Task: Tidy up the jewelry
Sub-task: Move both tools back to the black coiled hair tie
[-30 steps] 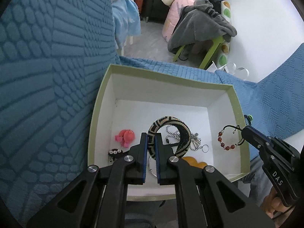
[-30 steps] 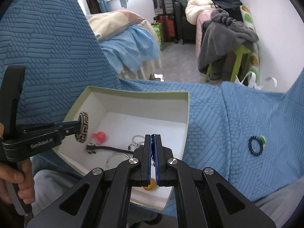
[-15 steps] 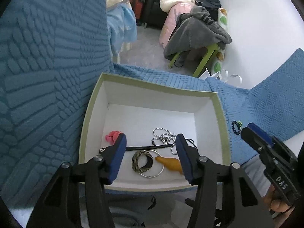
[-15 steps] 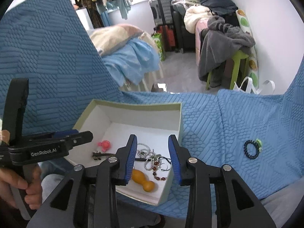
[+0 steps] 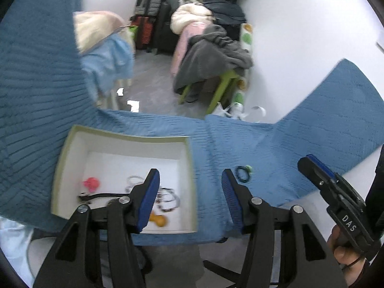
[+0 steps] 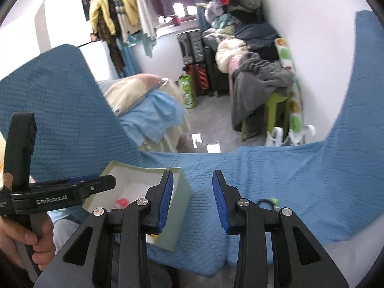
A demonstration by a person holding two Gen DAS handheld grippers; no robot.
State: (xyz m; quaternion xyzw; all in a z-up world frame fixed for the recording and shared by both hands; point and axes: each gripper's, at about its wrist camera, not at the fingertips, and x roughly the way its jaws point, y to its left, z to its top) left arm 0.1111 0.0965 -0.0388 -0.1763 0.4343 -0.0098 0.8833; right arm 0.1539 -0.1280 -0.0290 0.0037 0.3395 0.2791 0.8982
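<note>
Both tools have just let go of their loads and lifted away from the shallow white cardboard box with the pale green rim (image 5: 192,165). A second ago the left tool (image 5: 190,199) was clamped on a black-and-cream woven bangle and the right tool (image 6: 192,199) on a string of dark red beads, each low over the box. Now both pieces lie inside it, and both tools sit higher and further back, their blue-padded jaws apart with nothing between them. The jaws parted early in that second and have stayed at the same width since.

For the task, this probably means two more pieces are put away and the pair of tools is free for the next one. The likely candidate is the small dark beaded ring with a green bead (image 5: 243,173), which lies alone on the blue quilted cover (image 5: 312,148), just right of the box and outside it. In the left wrist view it sits just beyond the left tool's right finger.

Inside the box the jewellery is loosely heaped rather than sorted: a small pink trinket (image 5: 91,184) near the left wall, a silver ball chain (image 5: 134,181), a black cord (image 5: 103,195), the bead string and bangle tangled near the middle, and an orange peanut-shaped piece (image 5: 158,219) by the near wall. The frames are blurred, so finer detail cannot be made out.
</note>
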